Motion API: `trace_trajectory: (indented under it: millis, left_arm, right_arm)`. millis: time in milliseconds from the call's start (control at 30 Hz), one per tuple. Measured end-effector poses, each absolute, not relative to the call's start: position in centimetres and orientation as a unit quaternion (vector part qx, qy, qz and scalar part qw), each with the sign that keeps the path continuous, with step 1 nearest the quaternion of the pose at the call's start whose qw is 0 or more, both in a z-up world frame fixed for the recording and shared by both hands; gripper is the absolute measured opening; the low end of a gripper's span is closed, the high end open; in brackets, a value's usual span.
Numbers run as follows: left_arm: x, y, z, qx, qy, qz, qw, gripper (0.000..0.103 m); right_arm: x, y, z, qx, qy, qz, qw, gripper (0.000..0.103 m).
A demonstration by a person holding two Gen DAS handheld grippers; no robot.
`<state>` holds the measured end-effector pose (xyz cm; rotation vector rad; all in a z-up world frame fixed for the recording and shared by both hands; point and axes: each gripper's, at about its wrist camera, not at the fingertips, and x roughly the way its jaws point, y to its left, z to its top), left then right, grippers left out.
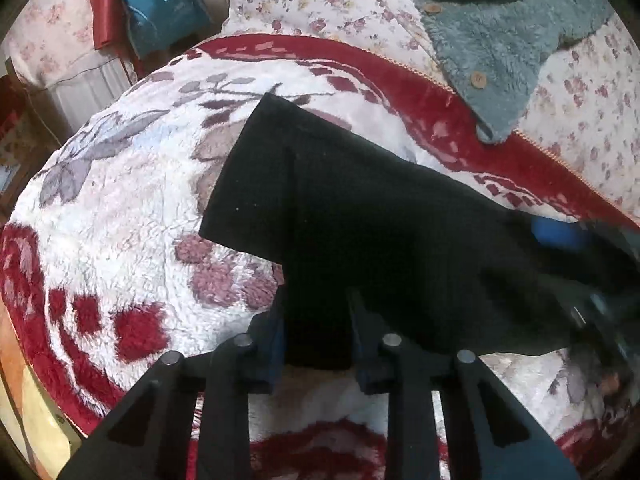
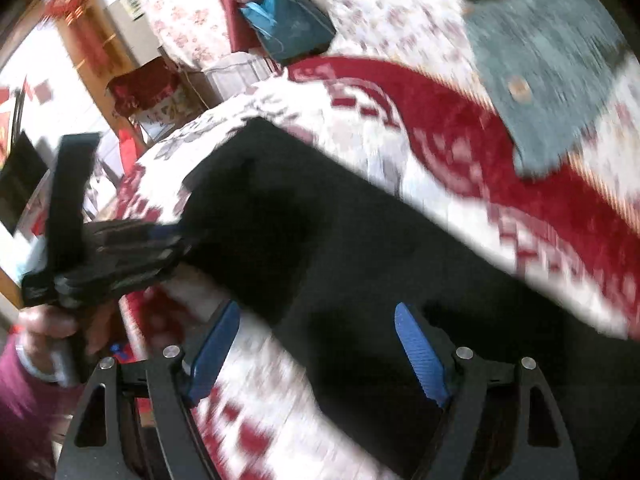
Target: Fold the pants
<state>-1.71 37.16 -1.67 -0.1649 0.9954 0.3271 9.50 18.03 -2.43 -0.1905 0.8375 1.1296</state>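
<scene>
Black pants (image 1: pixel 360 216): plain dark fabric, matte, lying mostly flat on the red-and-white floral plush blanket (image 1: pixel 120 200). One squared end points toward the blanket's red border, edge straight. Fabric runs diagonally across the blanket's white centre. Near edge slightly raised off the pile. Right wrist view blurred; detail unreadable.

Left tongs (image 1: pixel 318 336) pinch black cloth; right tongs (image 2: pixel 318 344) gape wide.
</scene>
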Motion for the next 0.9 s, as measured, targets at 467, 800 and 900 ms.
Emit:
trace_trajectory:
  millis: [467, 800, 900]
  left_arm:
    - [-0.5, 38.2, 0.1, -0.056, 0.452, 0.142, 0.879, 0.026]
    - [0.7, 40.5, 2.7, -0.064, 0.421, 0.156, 0.891, 0.026]
    - [0.9, 41.1, 1.5, -0.072, 0.431, 0.167, 0.884, 0.026]
  right_arm:
    - [13.1, 29.2, -5.2, -0.227, 0.348, 0.585, 0.696, 0.02]
    - [14.4, 30.1, 0.3, -0.172, 0.327, 0.578, 0.728, 0.0]
    - [14.1, 31.6, -0.5, -0.179, 0.332, 0.57, 0.729, 0.0]
